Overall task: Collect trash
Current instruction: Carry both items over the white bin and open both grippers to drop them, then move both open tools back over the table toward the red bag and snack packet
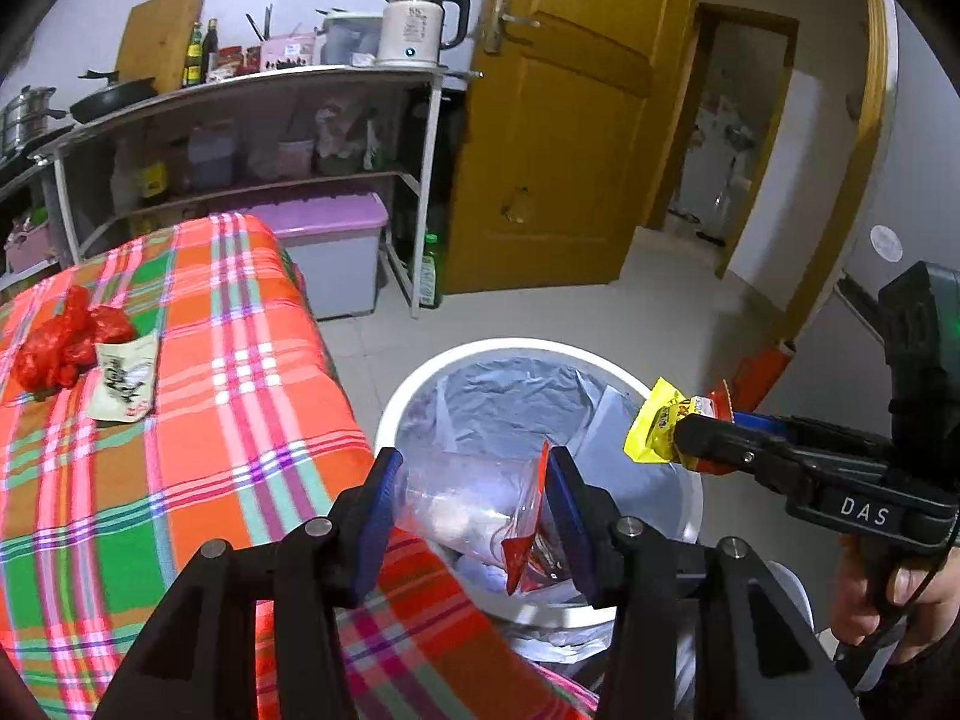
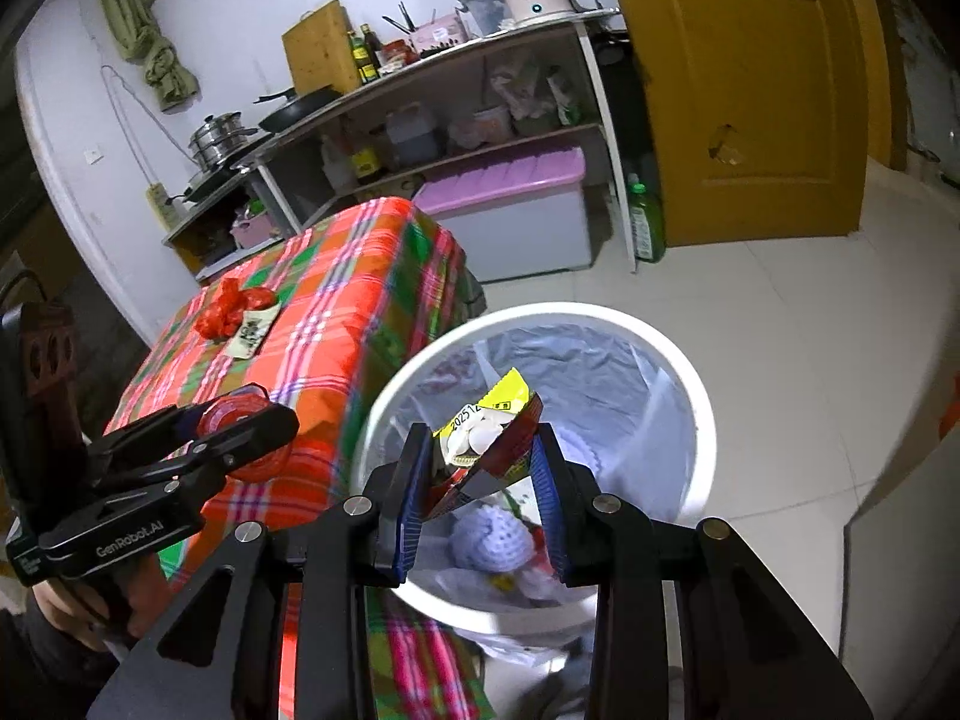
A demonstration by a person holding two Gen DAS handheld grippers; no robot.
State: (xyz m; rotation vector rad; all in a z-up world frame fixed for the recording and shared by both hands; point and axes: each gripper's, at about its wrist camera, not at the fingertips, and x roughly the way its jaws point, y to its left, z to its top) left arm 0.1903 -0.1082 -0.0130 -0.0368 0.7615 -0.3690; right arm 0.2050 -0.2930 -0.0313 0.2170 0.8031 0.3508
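Observation:
My left gripper [image 1: 471, 495] is shut on a clear plastic bag with red edging [image 1: 480, 510], held over the near rim of the white trash bin [image 1: 540, 351] lined with a pale bag. My right gripper [image 2: 483, 468] is shut on a yellow and red snack wrapper [image 2: 486, 432], held above the same bin [image 2: 690, 372]. In the left wrist view the right gripper [image 1: 678, 438] comes in from the right with that wrapper [image 1: 654, 420]. On the plaid tablecloth [image 1: 240, 420] lie a crumpled red plastic bag [image 1: 66, 342] and a flat white packet [image 1: 126, 378].
The bin stands on the tiled floor beside the table's corner and holds a knitted pale ball [image 2: 492, 540] and other scraps. Behind are a shelf unit [image 1: 240, 138] with a kettle [image 1: 414, 24], a purple-lidded box [image 1: 336, 252], a green bottle [image 1: 429, 270] and a wooden door [image 1: 570, 120].

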